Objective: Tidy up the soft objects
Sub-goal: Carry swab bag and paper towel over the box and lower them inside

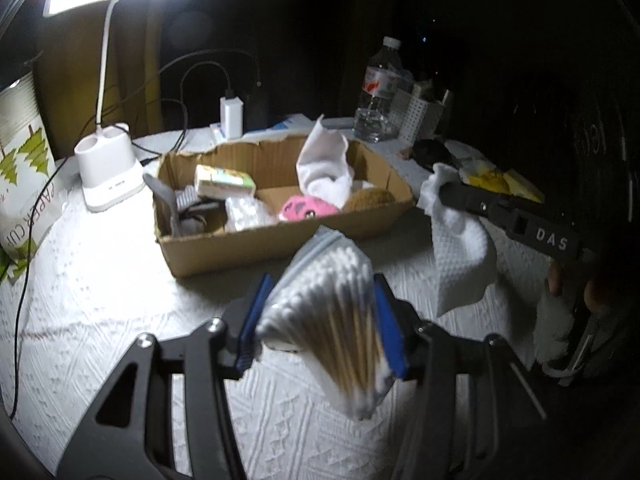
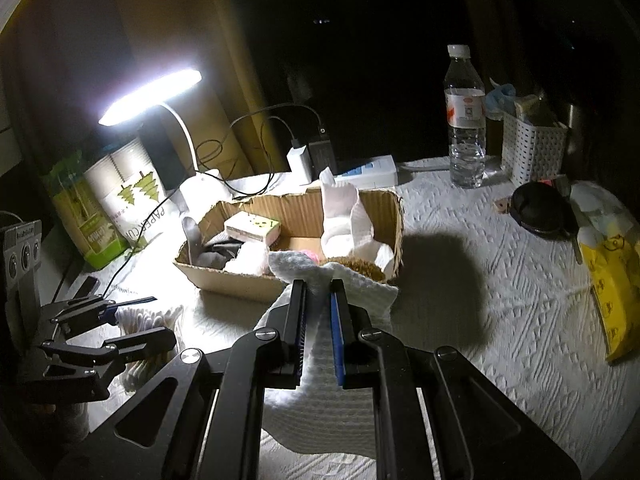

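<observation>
My left gripper is shut on a clear bag of cotton swabs, held above the table in front of the cardboard box. The bag also shows in the right wrist view. My right gripper is shut on a white paper towel, just before the box's near wall; the towel hangs from it in the left wrist view. The box holds a white sock, a pink soft toy, a tissue pack, a brown pad and grey cloth.
A lit white desk lamp and a paper cup sleeve stand left of the box. A water bottle, a white basket, a black pouch and a yellow bag are on the right. Cables and a charger lie behind.
</observation>
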Tool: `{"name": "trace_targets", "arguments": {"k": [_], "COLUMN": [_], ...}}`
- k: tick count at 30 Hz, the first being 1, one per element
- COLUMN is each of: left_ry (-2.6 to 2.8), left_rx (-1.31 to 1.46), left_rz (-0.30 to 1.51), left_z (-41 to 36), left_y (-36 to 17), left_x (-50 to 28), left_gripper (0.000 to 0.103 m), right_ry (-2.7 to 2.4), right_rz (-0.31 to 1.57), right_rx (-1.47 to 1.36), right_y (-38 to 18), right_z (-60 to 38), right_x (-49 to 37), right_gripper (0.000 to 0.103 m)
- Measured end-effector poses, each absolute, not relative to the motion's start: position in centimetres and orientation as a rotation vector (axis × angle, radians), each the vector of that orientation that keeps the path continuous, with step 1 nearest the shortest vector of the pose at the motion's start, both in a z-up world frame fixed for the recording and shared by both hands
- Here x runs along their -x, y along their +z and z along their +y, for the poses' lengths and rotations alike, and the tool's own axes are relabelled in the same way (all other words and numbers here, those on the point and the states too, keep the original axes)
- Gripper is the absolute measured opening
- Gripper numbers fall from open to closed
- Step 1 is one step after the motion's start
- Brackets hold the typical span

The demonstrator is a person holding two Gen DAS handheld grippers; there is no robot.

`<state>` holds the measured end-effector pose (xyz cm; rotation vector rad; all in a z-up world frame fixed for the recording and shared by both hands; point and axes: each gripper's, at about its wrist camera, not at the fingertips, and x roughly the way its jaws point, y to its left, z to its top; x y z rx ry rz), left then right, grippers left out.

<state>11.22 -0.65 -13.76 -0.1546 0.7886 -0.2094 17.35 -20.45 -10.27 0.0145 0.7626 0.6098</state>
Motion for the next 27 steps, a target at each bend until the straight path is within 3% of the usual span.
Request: {"name": "trace_targets", "arguments": {"k": [27], "left_ry": [-0.209], "left_rx": [0.152], "left_rz": [0.706], "left_z": [-0.2], "left_y": [-10.3], "left_x": [-17.3], "left_gripper": [0.052], "right_ry": [0.659], "right_rz": [0.713], "right_rx": [-0.006], "right_y": [-8.9], "right_z": [-18.8], "right_x": [-22.7], "right_gripper": [0.012]}}
